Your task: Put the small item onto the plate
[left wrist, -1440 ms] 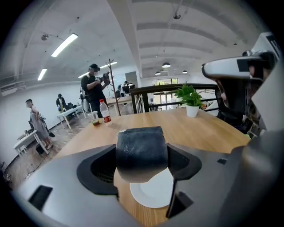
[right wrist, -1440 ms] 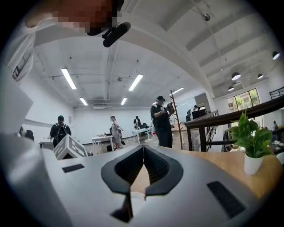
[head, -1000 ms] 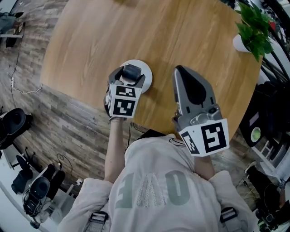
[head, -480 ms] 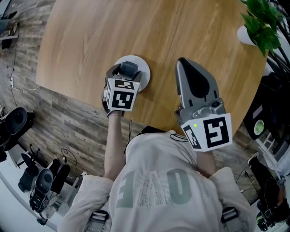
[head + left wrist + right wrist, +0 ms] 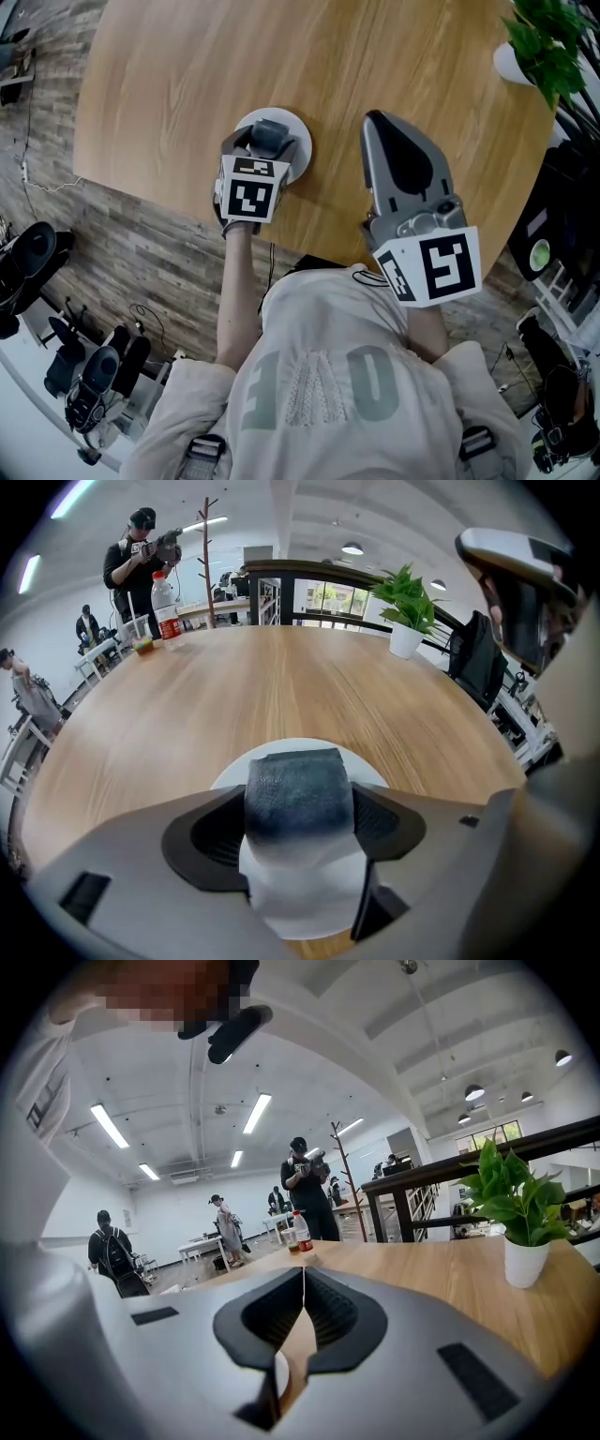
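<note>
Over the last second little has shifted: the left gripper (image 5: 266,141) has stayed over the white plate (image 5: 300,156) with its load, the right gripper (image 5: 375,124) has kept its place beside it on the round wooden table (image 5: 187,75), and only our head camera has drifted a touch

In the head view the small dark grey block (image 5: 272,131) sits between the left jaws, above the plate's middle. We cannot tell from here whether its base touches the plate, since the marker cube covers the near rim

In the left gripper view the jaws are clamped on the block (image 5: 298,789) from both sides, and the plate (image 5: 302,897) shows white under and behind it. To do the release well, we judge that the block should go down until it rests flat, the jaws then part evenly, and the gripper lift straight off so that nothing drags. The block's underside is out of sight

In the right gripper view the jaws (image 5: 302,1307) are pressed together with nothing between them. A pale sliver low in the gap is too small to name, and a potted plant (image 5: 520,1213) stands well apart
</note>
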A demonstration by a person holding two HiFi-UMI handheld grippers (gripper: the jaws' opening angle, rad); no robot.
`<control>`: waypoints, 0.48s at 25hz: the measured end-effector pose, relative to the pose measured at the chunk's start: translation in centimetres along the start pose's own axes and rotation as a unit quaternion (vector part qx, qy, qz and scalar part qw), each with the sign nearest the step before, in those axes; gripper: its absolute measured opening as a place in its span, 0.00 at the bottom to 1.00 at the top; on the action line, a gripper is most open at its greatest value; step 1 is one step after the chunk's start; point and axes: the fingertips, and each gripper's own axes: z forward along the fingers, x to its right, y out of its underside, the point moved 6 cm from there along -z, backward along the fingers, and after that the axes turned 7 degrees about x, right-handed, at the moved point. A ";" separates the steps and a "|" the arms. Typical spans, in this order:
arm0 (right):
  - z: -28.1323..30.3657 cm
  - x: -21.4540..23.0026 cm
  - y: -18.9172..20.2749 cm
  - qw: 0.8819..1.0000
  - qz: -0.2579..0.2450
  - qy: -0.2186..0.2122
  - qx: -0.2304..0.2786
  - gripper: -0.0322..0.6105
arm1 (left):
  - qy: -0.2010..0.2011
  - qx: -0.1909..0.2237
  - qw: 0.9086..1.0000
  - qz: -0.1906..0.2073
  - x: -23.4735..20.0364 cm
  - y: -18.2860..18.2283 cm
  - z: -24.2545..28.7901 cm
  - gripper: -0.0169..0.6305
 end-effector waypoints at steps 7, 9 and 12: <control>0.0 -0.4 0.3 1.000 0.003 -0.005 -0.008 0.08 | 0.002 0.014 1.000 -0.001 -0.1 0.2 -0.1 0.52; 0.0 -0.4 0.3 1.000 0.005 -0.003 -0.008 0.08 | 0.002 0.015 1.000 0.000 -0.2 0.2 -0.2 0.52; 0.0 -0.3 0.4 1.000 0.002 -0.004 -0.010 0.08 | 0.002 0.015 1.000 0.000 -0.2 0.2 0.0 0.52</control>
